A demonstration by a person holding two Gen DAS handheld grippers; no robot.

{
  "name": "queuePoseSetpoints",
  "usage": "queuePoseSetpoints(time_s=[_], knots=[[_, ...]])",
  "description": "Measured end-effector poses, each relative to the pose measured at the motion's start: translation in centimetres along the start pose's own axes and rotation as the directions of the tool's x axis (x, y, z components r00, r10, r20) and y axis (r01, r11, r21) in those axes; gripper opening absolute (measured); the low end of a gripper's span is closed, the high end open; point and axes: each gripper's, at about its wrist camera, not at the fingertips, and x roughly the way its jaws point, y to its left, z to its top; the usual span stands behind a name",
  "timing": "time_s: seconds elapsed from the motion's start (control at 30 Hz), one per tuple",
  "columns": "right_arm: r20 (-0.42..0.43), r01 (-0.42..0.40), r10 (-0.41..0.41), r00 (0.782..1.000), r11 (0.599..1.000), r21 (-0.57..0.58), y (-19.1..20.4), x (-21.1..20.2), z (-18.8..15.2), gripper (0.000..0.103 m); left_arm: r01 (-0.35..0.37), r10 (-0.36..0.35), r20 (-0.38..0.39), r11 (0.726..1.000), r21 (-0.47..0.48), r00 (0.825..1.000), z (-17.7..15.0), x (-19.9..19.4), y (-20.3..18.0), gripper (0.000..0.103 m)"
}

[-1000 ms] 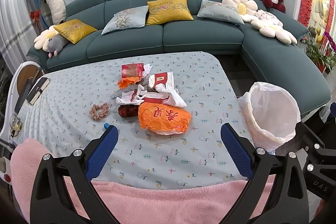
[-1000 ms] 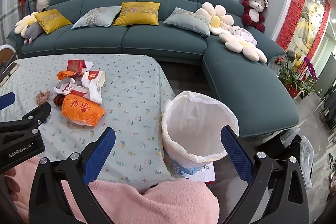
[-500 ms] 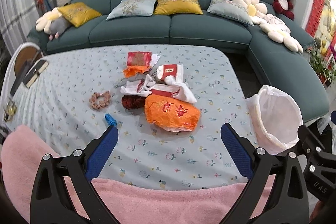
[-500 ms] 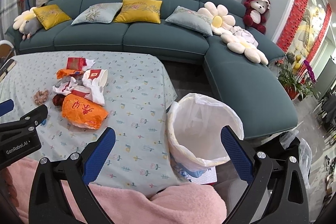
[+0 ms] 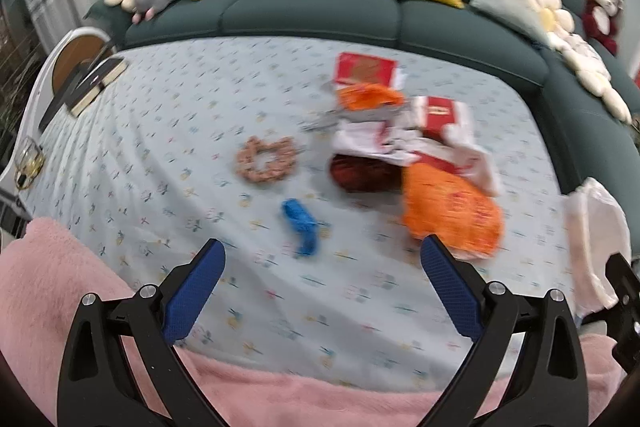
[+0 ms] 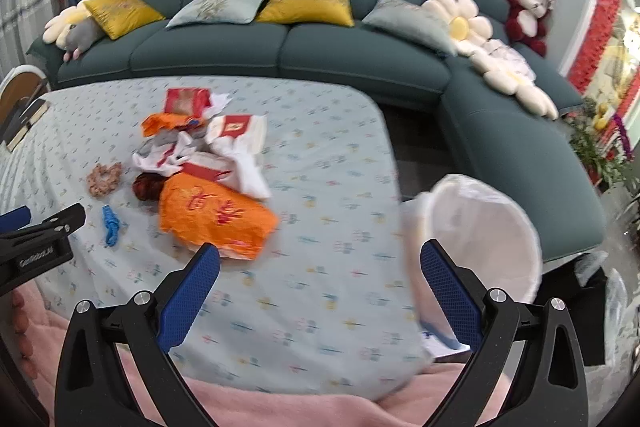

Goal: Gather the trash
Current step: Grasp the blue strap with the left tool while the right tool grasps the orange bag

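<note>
While both hang empty, left tool (image 5: 322,263) and right tool (image 6: 320,263) gape wide.

Your left gripper (image 5: 322,259) and right gripper (image 6: 320,263) share one build: black angular frames, silver screws at the joints, blue cross-hatched finger pads (image 6: 188,297). White lettering marks the left one's side.

We are holding the right gripper (image 6: 319,269) wide open and empty above the flowered tablecloth (image 6: 320,167). An orange bag (image 6: 214,215) is lying just past our left finger, touching the pile of red and white wrappers (image 6: 224,143). A white-lined bin (image 6: 480,227) is standing beside the table edge, behind our right finger, its picture blurring
</note>
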Motion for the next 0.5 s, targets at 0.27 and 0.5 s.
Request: queuePoseSetpoints(time_s=[0.27, 0.5], knots=[[-0.057, -0.051, 0.051, 0.997, 0.999, -0.004, 4.4, 4.4, 0.8, 0.096, 0.013, -0.014, -0.091, 1.000, -0.011, 0.996, 0.7, 6.0, 2.8, 0.086], [-0.102, -0.058, 0.057, 0.993, 0.998, -0.004, 6.9, 8.2, 1.1, 0.096, 0.070, -0.077, -0.175, 0.997, -0.044, 0.982, 0.5, 9.9, 3.2, 0.070]])
